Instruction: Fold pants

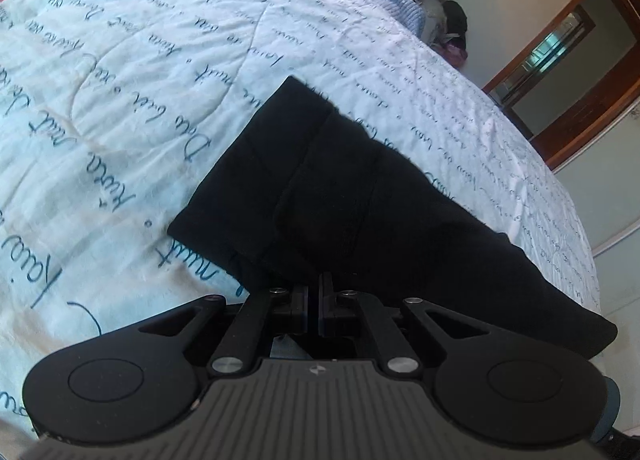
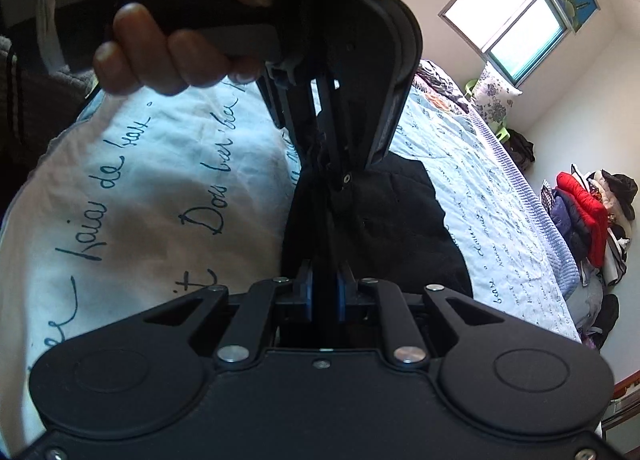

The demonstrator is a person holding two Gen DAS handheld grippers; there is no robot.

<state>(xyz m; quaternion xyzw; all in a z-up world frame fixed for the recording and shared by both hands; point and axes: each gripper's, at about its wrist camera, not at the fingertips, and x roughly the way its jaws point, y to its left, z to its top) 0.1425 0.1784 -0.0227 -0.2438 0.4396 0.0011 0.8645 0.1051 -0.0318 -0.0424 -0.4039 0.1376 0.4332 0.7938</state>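
Black pants (image 1: 340, 180) lie folded on a pale blue quilt with script writing (image 1: 120, 100). One end stretches away across the bed; the near end rises to my fingers. My left gripper (image 1: 314, 290) is shut, with the pants' near edge pinched at its tips. In the right wrist view a hand (image 2: 168, 56) holds that left gripper (image 2: 334, 168) above the bed, black cloth bunched at its fingers. My right gripper (image 2: 325, 284) is shut on a fold of the pants (image 2: 392, 228), the dark fabric squeezed between its blue pads (image 2: 306, 292).
The quilt (image 2: 140, 200) covers the whole bed. A heap of clothes (image 2: 588, 212) sits past the bed's far side, with a flowered pillow (image 2: 494, 94) under a window (image 2: 512, 20). A wooden door frame (image 1: 560, 72) stands beyond the bed.
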